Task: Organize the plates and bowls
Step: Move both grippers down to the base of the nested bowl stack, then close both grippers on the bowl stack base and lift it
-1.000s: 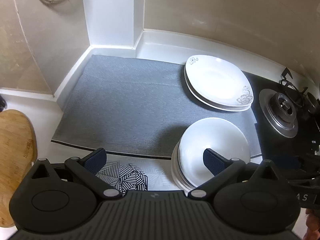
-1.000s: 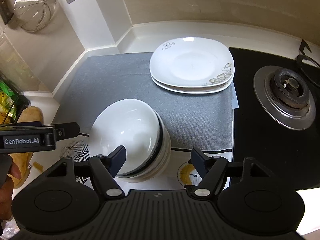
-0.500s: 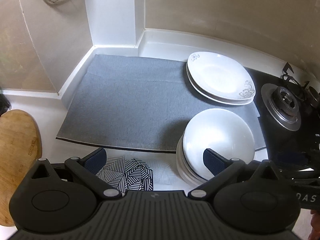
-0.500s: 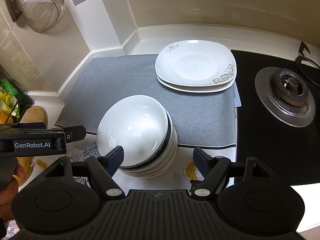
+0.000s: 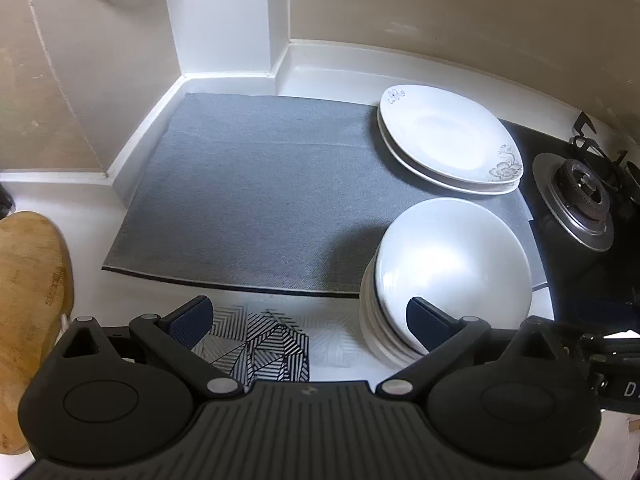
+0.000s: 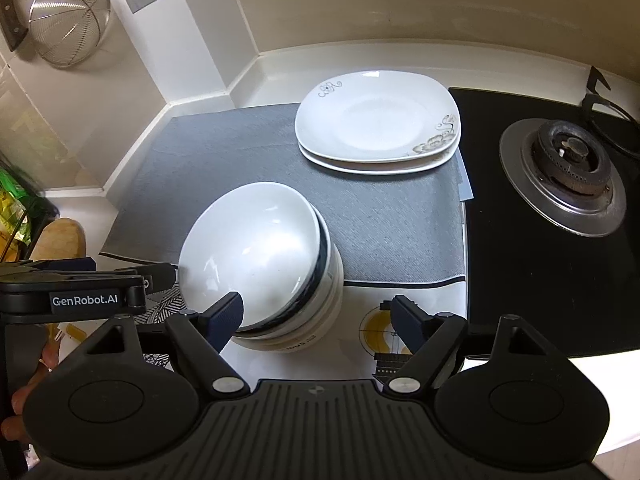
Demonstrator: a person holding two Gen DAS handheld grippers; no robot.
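Nearest to us, both claws are spread wide with nothing between their fingers. Our right claw [image 6: 318,312] sits closest to the bowl stack [image 6: 264,264]: its left fingertip [image 6: 228,312] overlaps the near rim of the top bowl in view, though we cannot tell whether it touches. The stack lies ahead and to the left of that claw's midline, so we judge a small leftward shift would centre it. From our left claw [image 5: 308,318] the same bowl stack [image 5: 448,268] lies off to the right, past the right fingertip [image 5: 428,320], so the right hand looks better placed. The bowls stand nested and upright at the near edge of the grey mat [image 5: 260,184], partly on the patterned sheet [image 5: 264,340] on the worktop [image 6: 276,68].

Farther on, two square plates [image 6: 376,120] lie stacked at the mat's far right corner, well apart from the bowls. Right of them is the black hob with its burner [image 6: 568,172], which a swing to the right could clip. A strainer [image 6: 68,16] hangs on the far left wall.
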